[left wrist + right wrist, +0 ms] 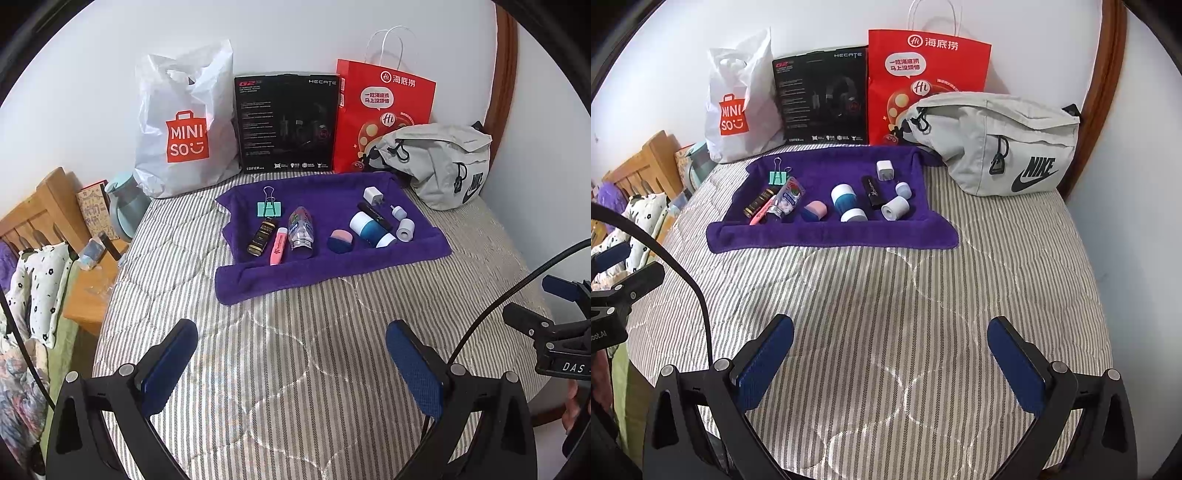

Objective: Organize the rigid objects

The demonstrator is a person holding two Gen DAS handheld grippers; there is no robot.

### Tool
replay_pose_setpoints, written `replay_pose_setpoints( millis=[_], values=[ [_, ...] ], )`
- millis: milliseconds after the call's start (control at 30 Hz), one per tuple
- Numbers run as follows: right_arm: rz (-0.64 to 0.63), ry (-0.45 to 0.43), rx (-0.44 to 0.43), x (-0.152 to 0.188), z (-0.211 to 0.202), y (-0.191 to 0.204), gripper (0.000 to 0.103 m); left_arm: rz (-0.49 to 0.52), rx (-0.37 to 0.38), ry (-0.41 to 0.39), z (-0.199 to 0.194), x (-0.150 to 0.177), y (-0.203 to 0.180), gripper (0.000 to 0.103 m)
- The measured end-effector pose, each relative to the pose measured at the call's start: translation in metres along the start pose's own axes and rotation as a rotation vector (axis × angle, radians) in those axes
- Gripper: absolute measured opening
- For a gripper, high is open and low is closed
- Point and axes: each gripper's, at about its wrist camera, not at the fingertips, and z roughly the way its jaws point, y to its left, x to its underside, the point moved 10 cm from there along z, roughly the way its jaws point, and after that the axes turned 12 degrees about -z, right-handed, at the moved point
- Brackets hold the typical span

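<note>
Both units idle above the striped bed [295, 362]. Left hand-held gripper [291, 373]: fingers spread, nothing held. Right hand-held gripper [890, 369]: fingers spread, nothing held. Purple towel [827, 234] lies mid-bed, well apart from both. On it: binder clip [269, 206], dark bottle [261, 236], pink tube [279, 245], clear bottle [301, 229], puff [340, 240], blue-white jar [371, 229], black stick [375, 216], charger [373, 195], two small white caps [402, 221]. Grey pouch [1001, 147] sits just beside the towel's far right corner.

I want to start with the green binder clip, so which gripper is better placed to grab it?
Left, probably. The clip lies at the towel's far left corner, nearer the left gripper. The right gripper would reach across. Both are open and empty.
</note>
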Motion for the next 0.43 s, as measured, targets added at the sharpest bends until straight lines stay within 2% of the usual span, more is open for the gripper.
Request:
replay_pose_setpoints(
  millis=[433],
  values=[
    [0.001,0.012,-0.008,-0.0007,0.0066,0.0006,0.103,0.019,0.006,-0.014,0.0028,-0.0007,-0.0014,0.103]
  ],
)
